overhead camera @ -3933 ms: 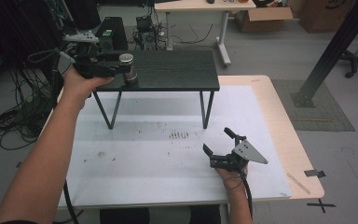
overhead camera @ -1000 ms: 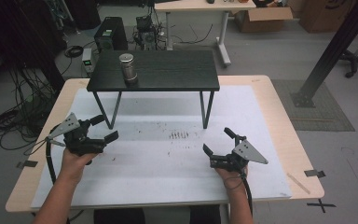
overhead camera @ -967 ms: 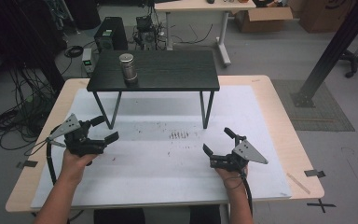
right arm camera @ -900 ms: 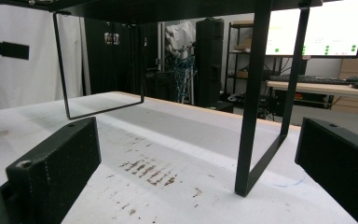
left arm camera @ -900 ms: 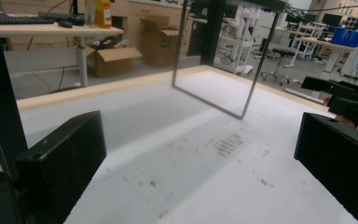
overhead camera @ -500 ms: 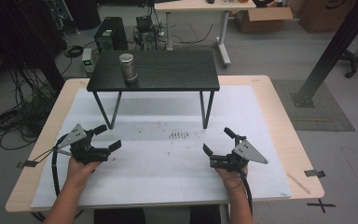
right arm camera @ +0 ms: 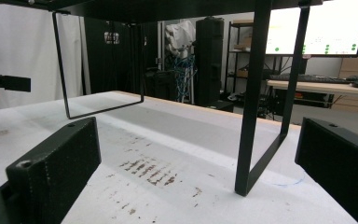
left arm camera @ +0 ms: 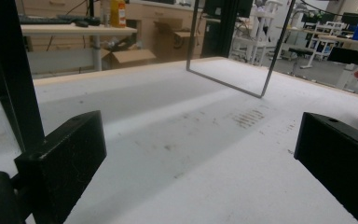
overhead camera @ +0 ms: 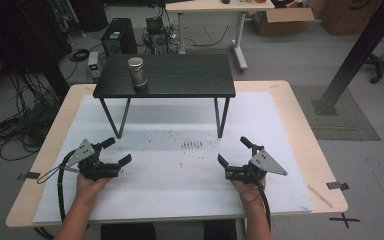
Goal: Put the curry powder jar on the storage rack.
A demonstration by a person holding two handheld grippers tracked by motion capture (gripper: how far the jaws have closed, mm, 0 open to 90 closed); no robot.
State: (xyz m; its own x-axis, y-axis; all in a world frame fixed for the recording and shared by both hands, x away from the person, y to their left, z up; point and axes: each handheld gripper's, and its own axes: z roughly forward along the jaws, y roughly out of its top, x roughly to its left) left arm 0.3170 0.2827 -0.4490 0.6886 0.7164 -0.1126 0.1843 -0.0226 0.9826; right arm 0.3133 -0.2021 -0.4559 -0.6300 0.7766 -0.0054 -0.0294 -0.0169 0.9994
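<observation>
the left tool (overhead camera: 109,157) is held low on the near left of the bench (overhead camera: 290,107), its jaws spread wide with nothing between them. the right tool (overhead camera: 234,153) rests on the near right, jaws equally wide and empty. the can (overhead camera: 137,73) stands upright on the left part of the black stand (overhead camera: 180,75), at the far side of the bench, well apart from both tools.

the can looks placed and both tools parked, so the step in hand is judged to be a settling at rest. to do it well, the tools should be kept low and level on the white mat (overhead camera: 180,200), jaws left open, and clear of the stand's thin legs (right arm camera: 256,102), which rise just ahead of the right tool. cables are best kept behind the hands, so nothing is dragged toward the stand and the can is not shaken.
</observation>
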